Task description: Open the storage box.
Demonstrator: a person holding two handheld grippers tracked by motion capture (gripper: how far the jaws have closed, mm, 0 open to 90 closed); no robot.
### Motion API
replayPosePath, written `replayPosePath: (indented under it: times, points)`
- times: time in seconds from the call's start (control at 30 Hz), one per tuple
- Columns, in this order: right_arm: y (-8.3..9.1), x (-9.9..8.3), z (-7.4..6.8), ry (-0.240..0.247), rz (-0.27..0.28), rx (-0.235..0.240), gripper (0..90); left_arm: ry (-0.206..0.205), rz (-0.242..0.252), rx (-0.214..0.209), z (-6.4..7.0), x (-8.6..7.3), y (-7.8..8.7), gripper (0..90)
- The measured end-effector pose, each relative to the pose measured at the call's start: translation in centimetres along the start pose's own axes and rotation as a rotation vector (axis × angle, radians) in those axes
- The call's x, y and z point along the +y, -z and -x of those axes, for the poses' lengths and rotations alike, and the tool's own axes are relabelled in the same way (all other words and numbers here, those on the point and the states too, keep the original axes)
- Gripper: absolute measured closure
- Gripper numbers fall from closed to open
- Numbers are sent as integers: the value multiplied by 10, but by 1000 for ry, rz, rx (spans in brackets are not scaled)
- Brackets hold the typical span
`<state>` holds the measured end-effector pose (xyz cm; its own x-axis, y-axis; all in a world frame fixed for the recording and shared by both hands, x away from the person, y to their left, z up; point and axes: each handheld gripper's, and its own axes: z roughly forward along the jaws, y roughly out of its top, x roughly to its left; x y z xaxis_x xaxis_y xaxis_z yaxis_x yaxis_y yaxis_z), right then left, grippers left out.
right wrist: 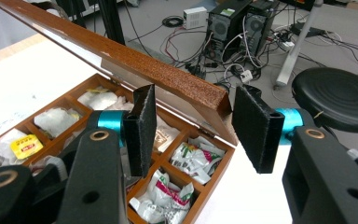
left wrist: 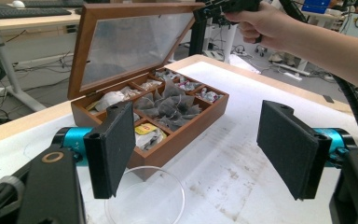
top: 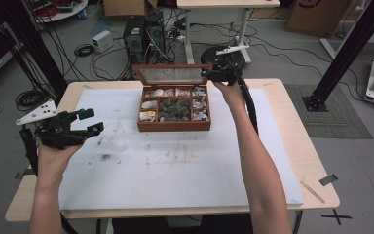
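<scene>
A wooden tea box [top: 174, 127] stands at the back middle of the table, its compartments holding tea bags and sachets. Its glass lid [top: 173, 74] is raised and leans back. My right gripper [top: 208, 74] is at the lid's right corner. In the right gripper view this gripper [right wrist: 193, 116] is open, and the lid [right wrist: 121, 51] corner sits between the pads with gaps on both sides. My left gripper [top: 91, 122] hovers open at the table's left, over a clear glass bowl [top: 114, 138]. The left gripper view has its pads [left wrist: 112, 149] wide apart above the bowl [left wrist: 144, 200], with the box [left wrist: 186, 133] beyond.
A white foam mat [top: 185, 170] covers most of the table, with dark stains near its middle. Computer towers [top: 143, 31], cables and a black stool [top: 224, 53] sit on the floor behind. Black frame posts [top: 350, 48] stand at both sides.
</scene>
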<state>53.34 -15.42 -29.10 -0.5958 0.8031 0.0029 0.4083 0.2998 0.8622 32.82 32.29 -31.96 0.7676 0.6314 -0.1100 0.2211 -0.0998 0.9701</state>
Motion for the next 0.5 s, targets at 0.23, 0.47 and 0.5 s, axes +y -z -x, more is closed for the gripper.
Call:
replayPosePath:
  times: [0.23,0.47,0.5]
  points:
    - [-4,6,5,-15,12,5,504,1,10,-9,1,1,1,279]
    - [-7,11,7,-18,7,-2,498,-4,12,-12,2,1,4,278]
    - [-7,12,6,-17,8,-3,497,-3,12,-12,3,1,4,278]
